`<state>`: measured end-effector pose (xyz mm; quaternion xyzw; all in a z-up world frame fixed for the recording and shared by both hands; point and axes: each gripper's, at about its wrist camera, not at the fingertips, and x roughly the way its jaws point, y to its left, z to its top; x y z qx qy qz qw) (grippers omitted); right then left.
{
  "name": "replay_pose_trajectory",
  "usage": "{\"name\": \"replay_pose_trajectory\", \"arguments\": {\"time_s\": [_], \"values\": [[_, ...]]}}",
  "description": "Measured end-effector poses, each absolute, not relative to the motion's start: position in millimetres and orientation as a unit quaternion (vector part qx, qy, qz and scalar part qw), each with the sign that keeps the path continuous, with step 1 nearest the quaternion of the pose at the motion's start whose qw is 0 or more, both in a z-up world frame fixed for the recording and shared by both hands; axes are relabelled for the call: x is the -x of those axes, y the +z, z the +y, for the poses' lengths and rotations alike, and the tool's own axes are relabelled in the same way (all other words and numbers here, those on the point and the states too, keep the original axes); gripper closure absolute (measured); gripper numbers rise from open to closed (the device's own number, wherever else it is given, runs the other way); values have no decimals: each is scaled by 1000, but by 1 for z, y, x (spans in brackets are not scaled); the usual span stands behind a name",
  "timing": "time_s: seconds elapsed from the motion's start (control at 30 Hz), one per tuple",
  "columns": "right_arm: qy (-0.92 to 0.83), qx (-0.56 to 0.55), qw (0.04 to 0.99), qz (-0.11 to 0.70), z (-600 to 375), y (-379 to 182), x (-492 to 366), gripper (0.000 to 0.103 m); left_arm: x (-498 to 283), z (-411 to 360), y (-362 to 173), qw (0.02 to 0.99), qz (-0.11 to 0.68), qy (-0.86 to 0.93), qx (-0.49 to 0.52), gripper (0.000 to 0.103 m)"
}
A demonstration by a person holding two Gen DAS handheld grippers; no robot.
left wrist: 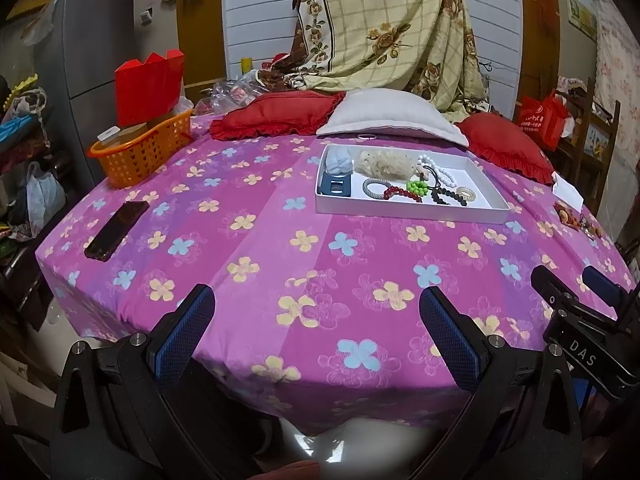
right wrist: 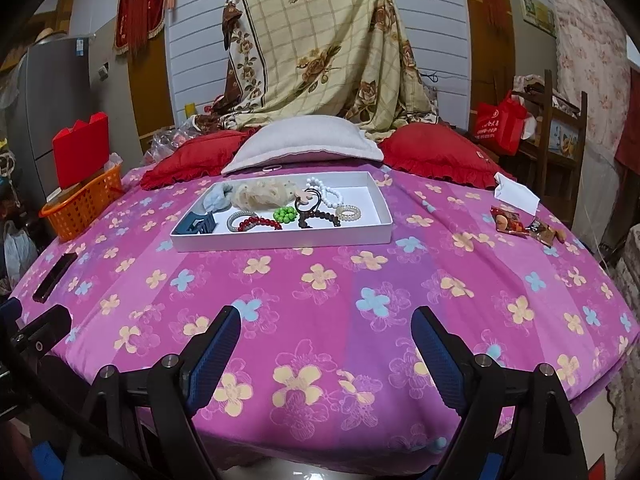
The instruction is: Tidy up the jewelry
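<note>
Both the left gripper point(left wrist: 316, 312) and right gripper point(right wrist: 326, 334) hover spread wide and empty above the bedspread point(right wrist: 360, 280). The white tray point(right wrist: 280, 240) of bracelets, and perhaps hair ties, lies well ahead of both.

One tray point(right wrist: 280, 242) — three pillows point(right wrist: 300, 140); one phone point(left wrist: 117, 229); one basket point(left wrist: 140, 152)

Open pink flowered bedspread point(right wrist: 320, 280) stretches up to the shallow white cardboard tray point(right wrist: 280, 242); a black phone point(left wrist: 117, 230) lies well left, snack packets point(right wrist: 516, 222) right.
</note>
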<state>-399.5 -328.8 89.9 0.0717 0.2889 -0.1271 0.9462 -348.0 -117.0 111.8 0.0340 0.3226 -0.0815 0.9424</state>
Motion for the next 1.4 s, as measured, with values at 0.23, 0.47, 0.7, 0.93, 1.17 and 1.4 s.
{"name": "replay_pose_trajectory", "arguments": {"time_s": [0.23, 0.47, 0.7, 0.93, 1.17, 1.4], "values": [[-129, -68, 945, 293, -327, 88, 398, 17, 348, -117, 108, 941, 326, -84, -38, 1], [-131, -67, 945, 293, -326, 87, 398, 17, 348, -117, 109, 940, 327, -84, -38, 1], [-133, -63, 945, 291, -327, 86, 400, 16, 348, -116, 105, 939, 330, -85, -39, 1], [-134, -61, 945, 292, -328, 86, 401, 16, 348, -114, 100, 937, 338, -84, -37, 1], [-134, -61, 945, 293, -327, 86, 401, 16, 347, -113, 97, 935, 344, -85, -36, 1], [-134, -62, 944, 294, -331, 84, 402, 15, 344, -113, 96, 932, 349, -87, -37, 1]]}}
